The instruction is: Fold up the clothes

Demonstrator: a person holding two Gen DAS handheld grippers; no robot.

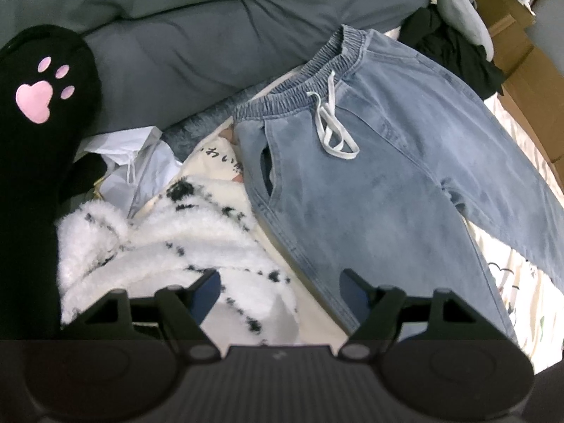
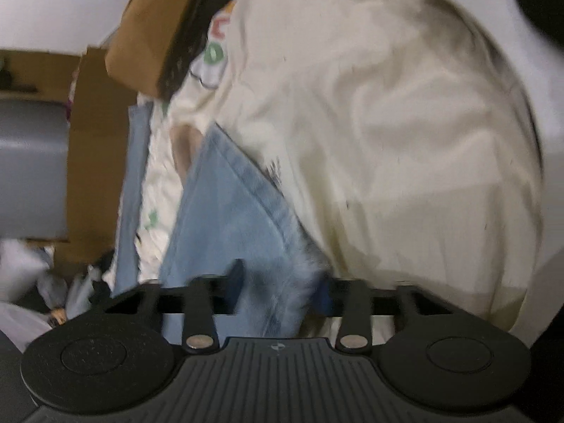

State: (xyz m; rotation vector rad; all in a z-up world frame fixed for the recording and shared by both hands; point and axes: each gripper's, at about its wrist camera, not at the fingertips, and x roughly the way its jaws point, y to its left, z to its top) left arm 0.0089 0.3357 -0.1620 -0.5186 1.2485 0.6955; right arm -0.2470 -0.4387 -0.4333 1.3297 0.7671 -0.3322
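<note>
Light blue jeans (image 1: 370,176) with an elastic waistband and a white drawstring (image 1: 331,130) lie spread flat on a cream printed sheet (image 1: 518,282). My left gripper (image 1: 282,292) hangs open above the edge of one leg, with nothing between its fingers. In the right wrist view, the hem end of a jeans leg (image 2: 229,218) is bunched between the fingers of my right gripper (image 2: 280,289), which is shut on the denim. That view is blurred.
A fuzzy white garment with black marks (image 1: 169,246) lies left of the jeans. A black plush with a pink paw print (image 1: 42,98) stands at the far left, a grey duvet (image 1: 211,35) behind. Dark clothes (image 1: 447,46) lie beyond the waistband. Cardboard boxes (image 2: 95,141) stand beside the bed.
</note>
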